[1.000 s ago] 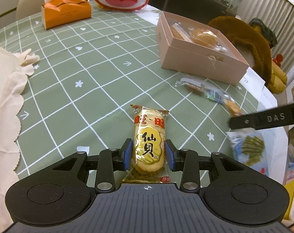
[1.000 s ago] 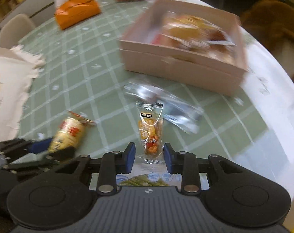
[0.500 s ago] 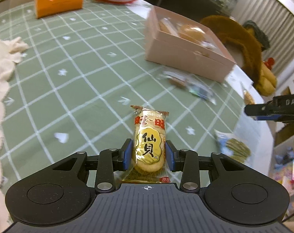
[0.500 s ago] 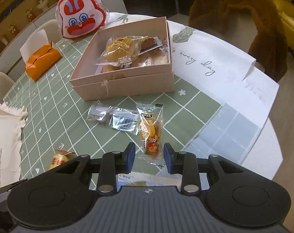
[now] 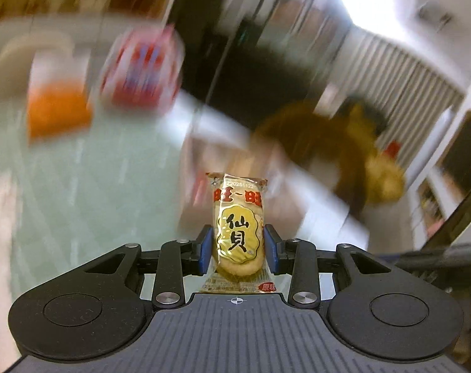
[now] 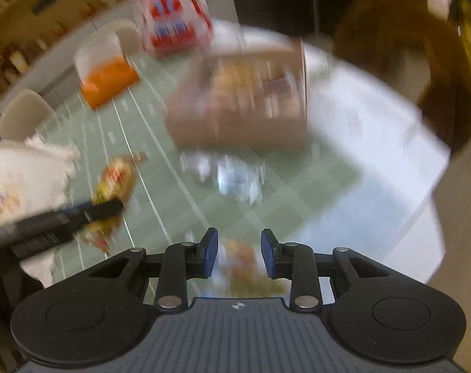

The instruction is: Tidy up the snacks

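Left gripper [image 5: 237, 250] is clamped on a yellow-and-red wrapped rice cracker packet [image 5: 237, 227], carried above the green checked tablecloth [image 5: 80, 186]. Right gripper [image 6: 239, 250]: grasp indeterminate, blurred orange snack packet [image 6: 240, 256] between its blue pads. Pink cardboard box [image 6: 235, 127] lies beyond.

Box [image 6: 241, 105] on surface [image 6: 297, 192]; tissue box [image 6: 109, 82] left of it, clear wrappers [image 6: 232, 174] just before it, rabbit bag [image 6: 174, 29] behind.

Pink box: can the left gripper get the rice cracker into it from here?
Probably yes. The left gripper, shut on the rice cracker, is beside the pink box, whose top is open with nothing between.
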